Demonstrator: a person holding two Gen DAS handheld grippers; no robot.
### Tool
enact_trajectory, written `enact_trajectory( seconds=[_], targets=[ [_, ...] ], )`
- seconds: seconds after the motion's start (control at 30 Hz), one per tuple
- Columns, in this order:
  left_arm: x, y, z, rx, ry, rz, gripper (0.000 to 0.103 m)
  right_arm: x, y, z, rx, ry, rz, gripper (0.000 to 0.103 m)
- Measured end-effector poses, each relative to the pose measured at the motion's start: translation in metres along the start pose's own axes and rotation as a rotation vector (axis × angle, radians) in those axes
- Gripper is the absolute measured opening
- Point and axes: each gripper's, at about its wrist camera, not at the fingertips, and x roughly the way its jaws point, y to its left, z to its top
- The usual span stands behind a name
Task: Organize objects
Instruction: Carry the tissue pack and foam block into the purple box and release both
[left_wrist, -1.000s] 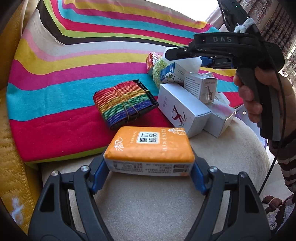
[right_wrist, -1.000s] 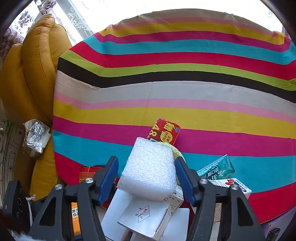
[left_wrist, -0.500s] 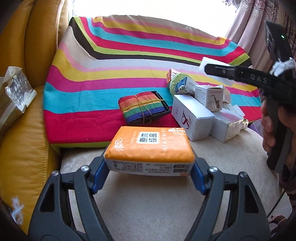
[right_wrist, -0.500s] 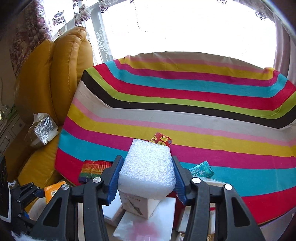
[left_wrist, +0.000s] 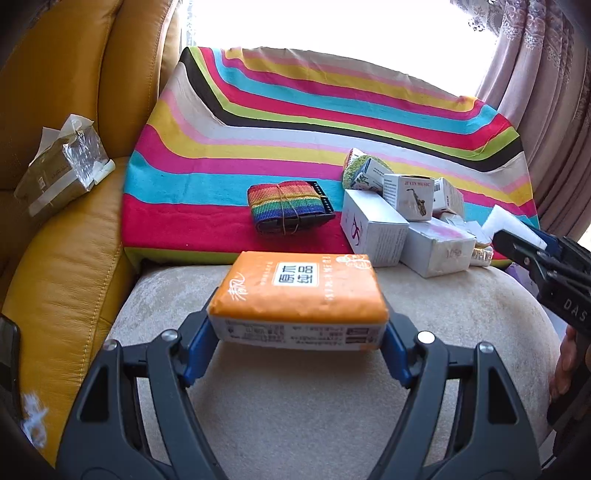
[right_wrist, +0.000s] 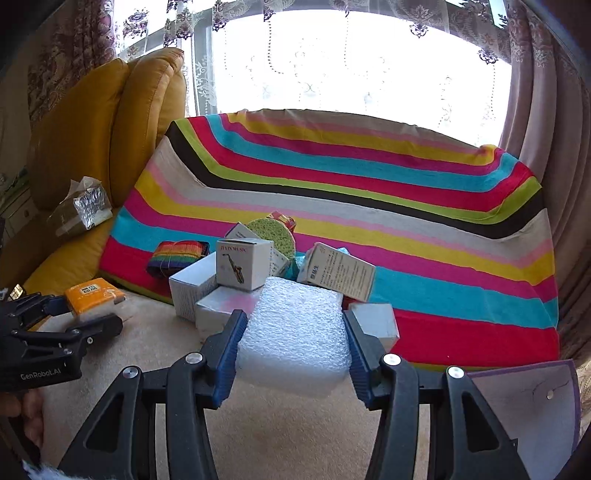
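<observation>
Gripping orange tissue pack (left_wrist: 301, 291), left gripper (left_wrist: 295, 350); clamping white foam block (right_wrist: 295, 328), right gripper (right_wrist: 293, 350); boxes (right_wrist: 236, 269) at 12 o'clock.

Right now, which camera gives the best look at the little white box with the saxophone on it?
The right wrist view: the saxophone box sits near the centre, on top of the other white boxes, its printed face turned to the camera and fully unblocked. The left wrist view shows the same box smaller, farther right in the cluster, saxophone still legible.
</observation>
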Motion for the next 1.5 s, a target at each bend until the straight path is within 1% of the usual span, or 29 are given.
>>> enact_trajectory(
  seconds=[0.03, 0.23, 0.4, 0.53, 0.73, 0.83, 1.0, 1.1, 1.2, 1.33, 1.5],
  targets=[
    [-0.003, -0.005, -0.003, 0.004, -0.004, 0.003, 0.078, -0.003, -0.003, -0.004, 0.005, 0.002, -0.012, 0.052],
    [-0.011, -0.034, -0.01, 0.02, -0.018, -0.047, 0.078, -0.019, -0.032, -0.028, 0.056, 0.028, -0.058, 0.052],
    [-0.015, -0.07, -0.014, 0.077, -0.036, -0.097, 0.078, -0.033, -0.062, -0.048, 0.088, 0.049, -0.105, 0.052],
    [-0.013, -0.101, -0.015, 0.122, -0.029, -0.143, 0.078, -0.044, -0.094, -0.058, 0.158, 0.06, -0.136, 0.052],
    [-0.013, -0.16, -0.018, 0.232, -0.03, -0.223, 0.078, -0.06, -0.146, -0.073, 0.269, 0.077, -0.212, 0.052],
    [-0.011, -0.191, -0.02, 0.293, -0.018, -0.258, 0.078, -0.067, -0.175, -0.083, 0.324, 0.091, -0.253, 0.052],
    [-0.01, -0.241, -0.025, 0.396, -0.007, -0.31, 0.078, -0.083, -0.218, -0.101, 0.39, 0.093, -0.316, 0.052],
    [-0.01, -0.269, -0.029, 0.456, 0.001, -0.338, 0.078, -0.096, -0.24, -0.108, 0.417, 0.088, -0.379, 0.052],
    [-0.008, -0.293, -0.033, 0.507, 0.012, -0.366, 0.078, -0.106, -0.26, -0.114, 0.437, 0.089, -0.442, 0.052],
    [-0.007, -0.319, -0.038, 0.553, 0.026, -0.406, 0.078, -0.117, -0.278, -0.124, 0.462, 0.091, -0.504, 0.052],
    [-0.007, -0.339, -0.04, 0.591, 0.051, -0.487, 0.08, -0.124, -0.292, -0.134, 0.495, 0.092, -0.53, 0.053]
  ],
)
